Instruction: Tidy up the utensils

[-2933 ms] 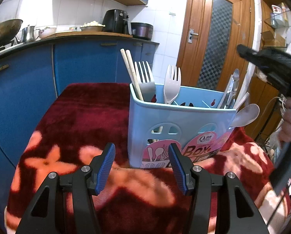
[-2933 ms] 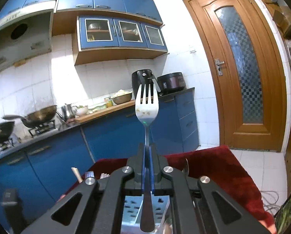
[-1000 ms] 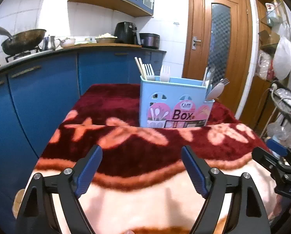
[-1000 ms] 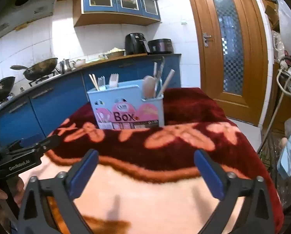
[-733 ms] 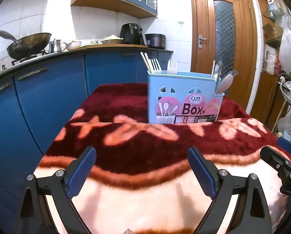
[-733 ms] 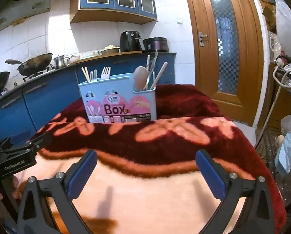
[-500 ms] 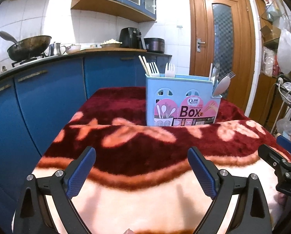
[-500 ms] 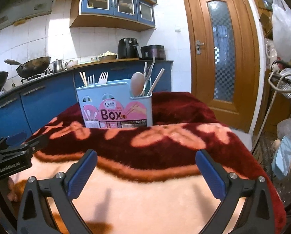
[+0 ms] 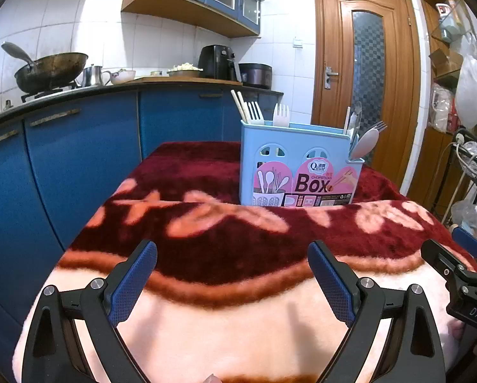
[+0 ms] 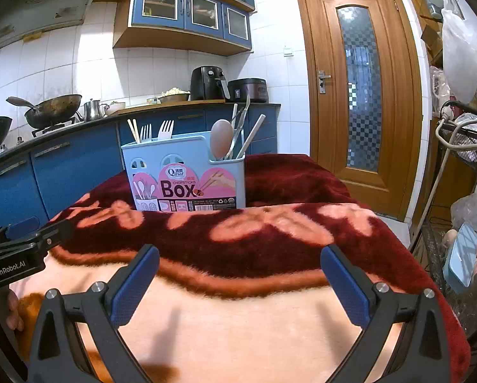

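Looks finished: forks, chopsticks and spoon all upright in box on blanket. Nothing loose left. Left gripper and right gripper spread wide, empty, well short of box.

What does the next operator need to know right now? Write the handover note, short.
Left gripper: open, nothing between the pads; its jaws have just been opening wider.
Right gripper: open, empty.
Both hang over the near edge of the blanket, well short of the blue utensil box.
Box stands upright on the blanket. Chopsticks and two forks are at its left end; a spoon and other cutlery sit in the small right compartment.
Done: no loose utensils show on the blanket.
Left: nothing visible to sort.
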{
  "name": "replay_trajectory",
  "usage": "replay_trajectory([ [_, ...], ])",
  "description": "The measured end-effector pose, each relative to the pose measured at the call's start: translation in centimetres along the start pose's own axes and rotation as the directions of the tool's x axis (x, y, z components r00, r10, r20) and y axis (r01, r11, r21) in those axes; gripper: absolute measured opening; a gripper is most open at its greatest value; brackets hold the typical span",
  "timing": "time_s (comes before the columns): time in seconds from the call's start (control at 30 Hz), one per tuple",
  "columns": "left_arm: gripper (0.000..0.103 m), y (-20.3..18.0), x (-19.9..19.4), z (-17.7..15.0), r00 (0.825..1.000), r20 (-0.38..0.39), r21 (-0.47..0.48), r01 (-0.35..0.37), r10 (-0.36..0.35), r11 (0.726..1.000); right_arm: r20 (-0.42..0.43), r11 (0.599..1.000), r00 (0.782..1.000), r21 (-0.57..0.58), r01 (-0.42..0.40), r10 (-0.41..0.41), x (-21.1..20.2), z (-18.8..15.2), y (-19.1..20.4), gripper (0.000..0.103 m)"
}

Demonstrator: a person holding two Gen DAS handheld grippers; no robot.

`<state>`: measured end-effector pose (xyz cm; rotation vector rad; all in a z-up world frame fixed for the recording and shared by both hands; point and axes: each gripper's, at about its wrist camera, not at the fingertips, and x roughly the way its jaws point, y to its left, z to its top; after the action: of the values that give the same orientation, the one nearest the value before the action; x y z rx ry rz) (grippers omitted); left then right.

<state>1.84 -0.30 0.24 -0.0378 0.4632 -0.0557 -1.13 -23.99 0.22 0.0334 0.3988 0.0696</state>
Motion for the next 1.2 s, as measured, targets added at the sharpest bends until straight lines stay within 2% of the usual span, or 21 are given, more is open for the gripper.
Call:
replay_trajectory([
  [1.2, 0.096, 0.23, -0.13, -0.01, 1.000, -0.001, -0.012, -0.002, 0.002, 1.000, 0.000, 1.000, 1.000, -0.002, 0.001, -0.001, 0.02, 0.00, 0.04, 0.103],
])
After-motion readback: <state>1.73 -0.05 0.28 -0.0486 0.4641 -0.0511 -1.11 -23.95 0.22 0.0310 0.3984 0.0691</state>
